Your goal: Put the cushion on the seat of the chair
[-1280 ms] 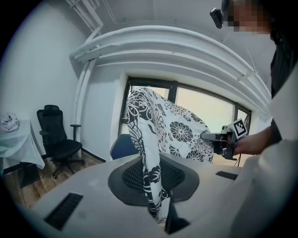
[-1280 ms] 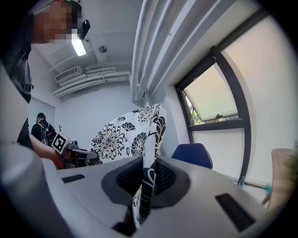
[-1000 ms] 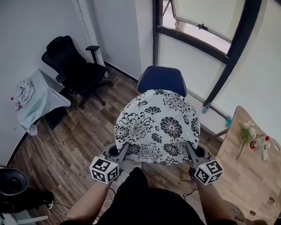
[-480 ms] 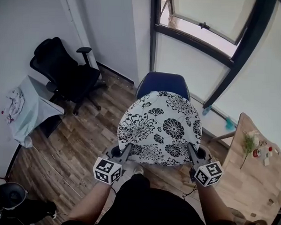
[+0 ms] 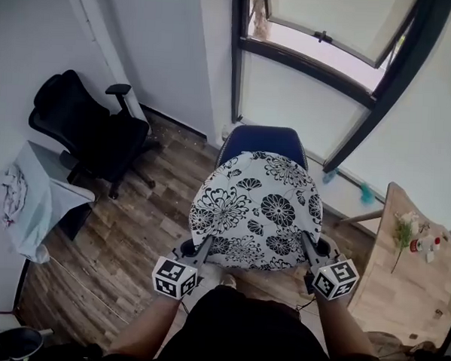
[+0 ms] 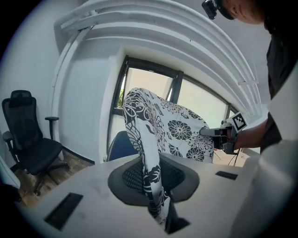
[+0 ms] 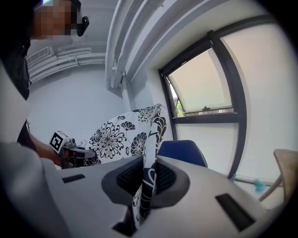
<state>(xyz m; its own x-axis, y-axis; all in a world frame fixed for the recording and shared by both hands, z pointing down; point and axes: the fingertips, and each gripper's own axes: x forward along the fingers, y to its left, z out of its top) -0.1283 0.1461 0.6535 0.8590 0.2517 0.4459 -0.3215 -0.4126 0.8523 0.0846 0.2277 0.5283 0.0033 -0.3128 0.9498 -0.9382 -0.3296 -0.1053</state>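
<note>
A round white cushion (image 5: 258, 208) with black flower print hangs flat between my two grippers. It hovers over a blue chair (image 5: 263, 138) whose backrest shows beyond its far edge; the seat is hidden under it. My left gripper (image 5: 201, 248) is shut on the cushion's near left edge, and the fabric (image 6: 151, 176) runs between its jaws. My right gripper (image 5: 307, 248) is shut on the near right edge, with the fabric (image 7: 148, 183) pinched in its jaws. Each gripper view shows the other gripper across the cushion (image 6: 179, 132) (image 7: 118, 135).
A black office chair (image 5: 85, 135) stands at the left by the white wall. A cloth-covered table (image 5: 29, 196) is at the far left. A wooden table (image 5: 404, 287) with small items stands at the right. A dark-framed window (image 5: 331, 38) is behind the blue chair.
Both grippers have sunk a little with the cushion, which now sits lower and closer over the blue chair. The head view has shifted forward toward the window.
</note>
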